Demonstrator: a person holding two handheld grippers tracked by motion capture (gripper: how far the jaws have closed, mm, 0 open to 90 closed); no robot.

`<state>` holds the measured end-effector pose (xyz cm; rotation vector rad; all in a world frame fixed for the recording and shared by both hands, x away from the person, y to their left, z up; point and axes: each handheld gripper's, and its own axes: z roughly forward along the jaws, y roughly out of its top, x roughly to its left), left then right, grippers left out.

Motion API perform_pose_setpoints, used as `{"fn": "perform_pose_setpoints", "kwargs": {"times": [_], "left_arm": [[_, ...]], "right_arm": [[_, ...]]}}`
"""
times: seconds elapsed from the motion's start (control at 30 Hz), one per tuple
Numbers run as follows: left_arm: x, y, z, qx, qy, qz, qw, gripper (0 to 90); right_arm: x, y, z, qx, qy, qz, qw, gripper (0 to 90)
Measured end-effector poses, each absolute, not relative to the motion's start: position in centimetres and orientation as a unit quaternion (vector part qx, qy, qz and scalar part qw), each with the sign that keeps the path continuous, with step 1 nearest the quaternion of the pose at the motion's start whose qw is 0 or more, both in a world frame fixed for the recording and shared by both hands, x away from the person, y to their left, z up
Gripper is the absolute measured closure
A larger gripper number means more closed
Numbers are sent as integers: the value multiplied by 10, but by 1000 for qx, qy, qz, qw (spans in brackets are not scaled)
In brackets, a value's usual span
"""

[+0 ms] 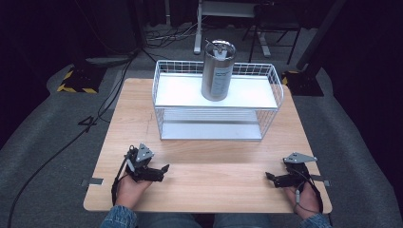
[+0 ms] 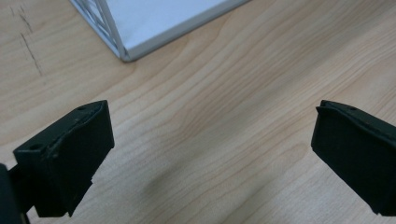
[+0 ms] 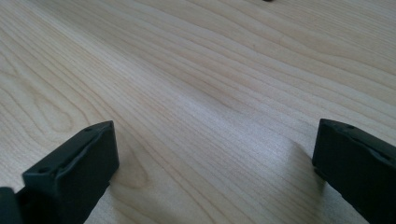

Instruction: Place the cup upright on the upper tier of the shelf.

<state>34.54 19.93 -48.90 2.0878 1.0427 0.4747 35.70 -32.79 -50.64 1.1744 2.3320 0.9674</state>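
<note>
Jaws spread wide on both sides, nothing between them but bare wood. Left gripper (image 1: 153,172) low over the tabletop (image 1: 209,180) near the front left corner, held in a hand (image 1: 129,190) coming in over the front edge, jaws aimed toward the middle. Same gripper in its own view (image 2: 212,154): two black jaws far apart above the wood grain, a corner of the white wire rack (image 2: 122,50) ahead at upper left. Right gripper (image 1: 278,179) near the front right corner, held in the other hand (image 1: 304,195), jaws aimed inward toward the left one; in its own view (image 3: 215,158) jaws equally far apart over plain wood. Rack (image 1: 216,102) standing at the middle of the far edge, two shelves high. Steel canister (image 1: 217,70) upright on the top shelf, about centred, well apart from both grippers.
</note>
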Motion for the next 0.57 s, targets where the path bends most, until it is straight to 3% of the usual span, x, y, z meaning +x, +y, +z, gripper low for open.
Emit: {"fn": "perform_pose_setpoints", "kwargs": {"times": [0.33,0.57], "left_arm": [[351,191,-503,838,416,167,313,0],[353,195,-506,831,428,158,319,0]], "right_arm": [[357,-328,-506,415,824,342,178,4],[357,-328,-506,415,824,342,178,4]]}}
